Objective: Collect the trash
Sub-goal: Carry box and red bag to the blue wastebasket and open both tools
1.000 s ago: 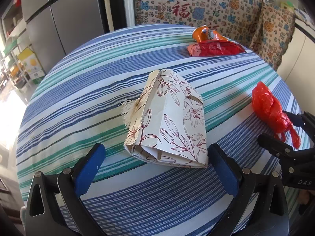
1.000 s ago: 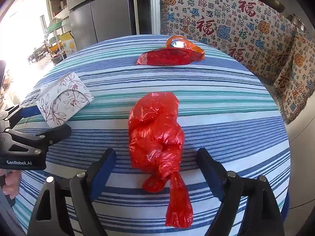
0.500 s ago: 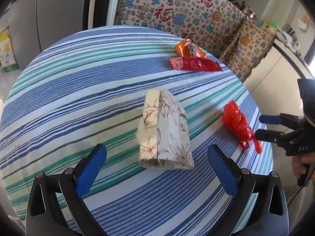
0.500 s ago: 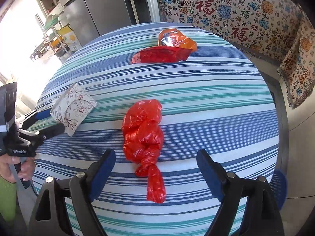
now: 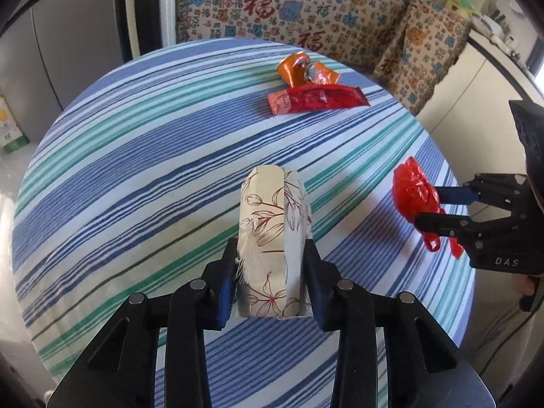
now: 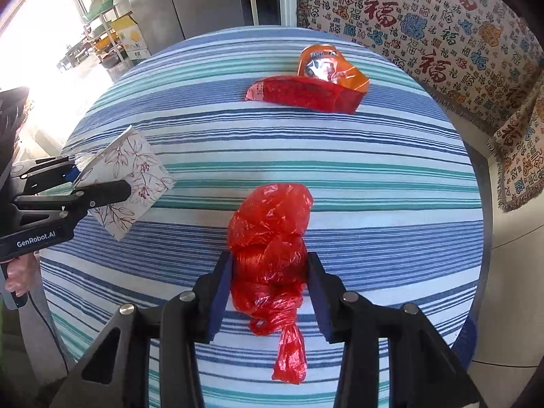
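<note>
My left gripper [image 5: 270, 261] is shut on a folded floral paper pack [image 5: 272, 234] and holds it above the striped round table [image 5: 136, 187]. It also shows in the right wrist view [image 6: 127, 183] at the left, tilted. My right gripper [image 6: 270, 265] is shut on a crumpled red plastic bag [image 6: 270, 238], lifted off the table; the bag's knotted tail hangs down. In the left wrist view the red bag [image 5: 413, 190] sits between the right gripper's fingers [image 5: 442, 222] at the right edge.
A red snack wrapper [image 6: 302, 93] and a crushed orange wrapper [image 6: 326, 64] lie together at the table's far side, also seen in the left wrist view [image 5: 316, 98]. A patterned cloth-covered seat [image 6: 425, 23] stands behind. A fridge and shelves stand at the far left.
Both grippers went from open, around their objects on the table, to shut on them. The paper pack and the red bag are now lifted off the cloth.
</note>
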